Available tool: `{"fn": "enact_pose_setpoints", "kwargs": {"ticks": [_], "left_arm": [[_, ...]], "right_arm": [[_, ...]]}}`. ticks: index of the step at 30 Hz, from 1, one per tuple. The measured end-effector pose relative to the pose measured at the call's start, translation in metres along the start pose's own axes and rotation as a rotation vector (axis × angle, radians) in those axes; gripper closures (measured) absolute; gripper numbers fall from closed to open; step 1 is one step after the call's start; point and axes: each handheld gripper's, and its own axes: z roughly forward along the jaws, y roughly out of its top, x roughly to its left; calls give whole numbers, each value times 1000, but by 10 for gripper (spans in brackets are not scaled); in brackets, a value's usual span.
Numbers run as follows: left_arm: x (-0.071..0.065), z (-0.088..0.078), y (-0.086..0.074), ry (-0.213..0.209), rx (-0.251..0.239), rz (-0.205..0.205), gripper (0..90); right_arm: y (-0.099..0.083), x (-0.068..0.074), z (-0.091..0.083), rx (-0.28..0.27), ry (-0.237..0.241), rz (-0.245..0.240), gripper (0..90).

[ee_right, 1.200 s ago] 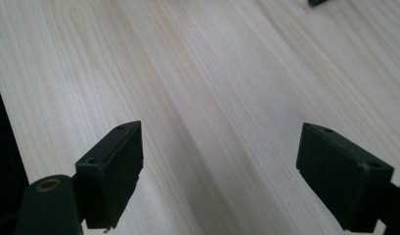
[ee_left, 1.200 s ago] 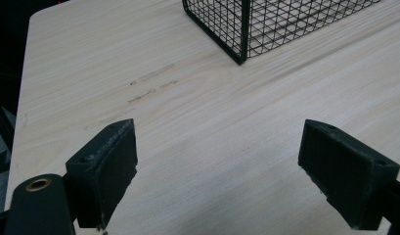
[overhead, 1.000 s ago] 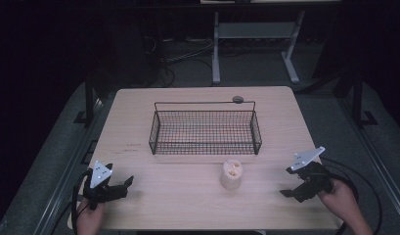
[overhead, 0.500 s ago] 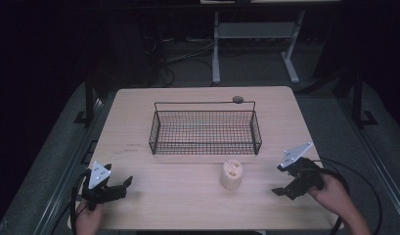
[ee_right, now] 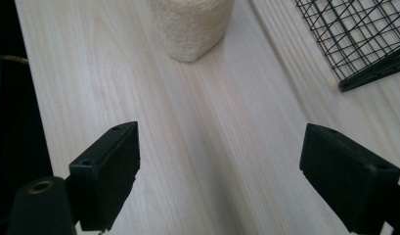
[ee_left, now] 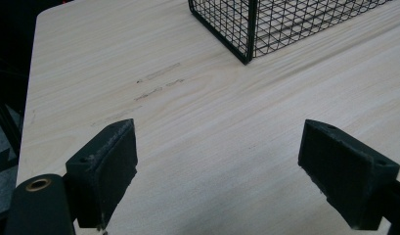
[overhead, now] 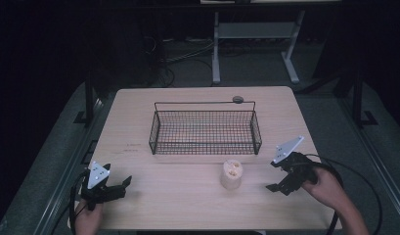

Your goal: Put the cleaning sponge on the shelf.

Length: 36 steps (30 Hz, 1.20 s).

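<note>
A cream, rough-textured cylinder stands upright on the wooden table, just in front of a black wire basket. My right gripper hovers to the right of the cylinder, apart from it. It is open with nothing between its pads, and its jaws have just been opening. In the right gripper view, the cylinder stands ahead of the open right gripper. My left gripper rests open near the front left corner, and in its own view it holds nothing.
The basket's corner shows in the left gripper view and in the right gripper view. A small dark round object lies behind the basket. Cables trail off both grippers toward the table's front edge.
My right gripper has moved left toward the cream cylinder and risen slightly, with its jaws spread wider. The left gripper has stayed where it was.
</note>
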Motion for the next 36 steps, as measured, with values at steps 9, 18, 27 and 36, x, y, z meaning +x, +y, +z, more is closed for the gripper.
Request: {"fn": "enact_pose_setpoints", "kwargs": {"ticks": [9,18,27,36], "left_arm": [[1,0,0,0,-3,-1,137],[1,-1,0,3,-3,-2,137],[2,-1,0,2,-4,-2,137],[1,-1,0,2,-6,-4,137]], "right_arm": [[17,3,4,10,7,-18,144],[36,4,5,29,20,-54,145],[58,6,11,48,30,-102,145],[73,6,19,69,40,-133,147]]}}
